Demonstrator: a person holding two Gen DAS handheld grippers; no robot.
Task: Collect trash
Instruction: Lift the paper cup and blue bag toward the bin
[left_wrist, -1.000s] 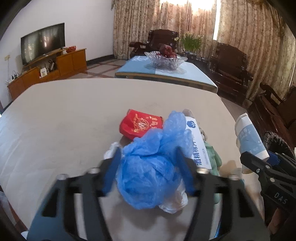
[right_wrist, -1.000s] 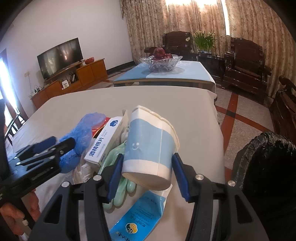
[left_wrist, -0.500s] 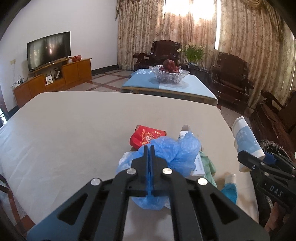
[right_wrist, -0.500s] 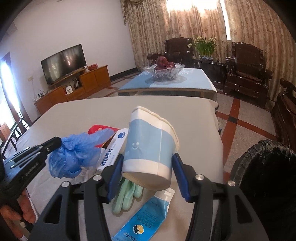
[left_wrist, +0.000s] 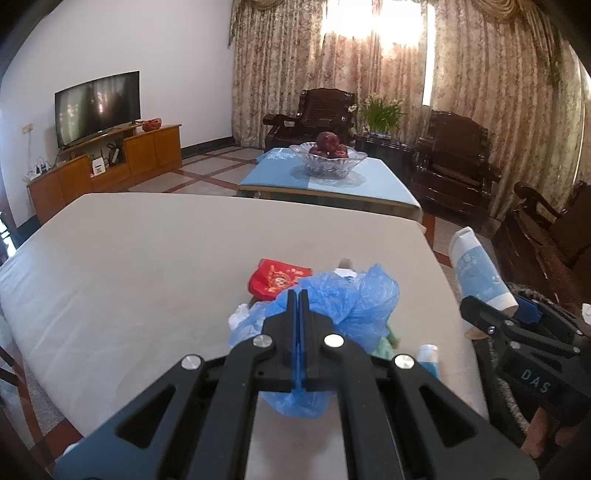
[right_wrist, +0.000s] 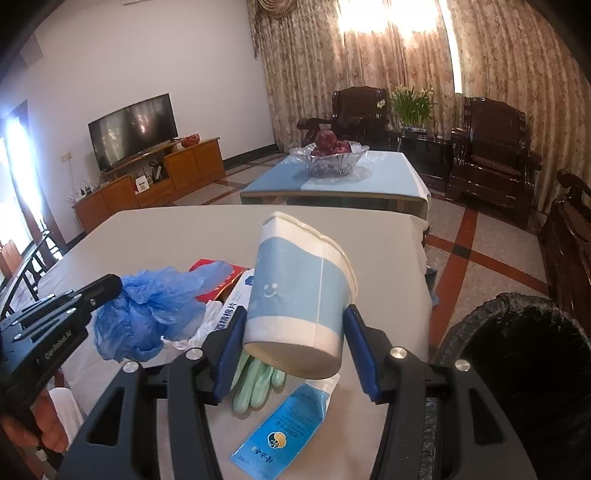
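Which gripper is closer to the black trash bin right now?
Right. The right gripper, holding the paper cup, sits just beside the black trash bin; the left gripper, clamping the blue plastic bag, is farther away across the table.

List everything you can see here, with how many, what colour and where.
blue plastic bag: one, blue, clamped in left gripper
paper cup: one, blue and white, clamped in right gripper
red packet: one, red, on table
wipes box: one, white, in pile
glove: one, green, under cup
sachet: one, blue, near edge
trash bin: one, black, right
table: one, beige
left hand-held gripper: shut
right hand-held gripper: shut
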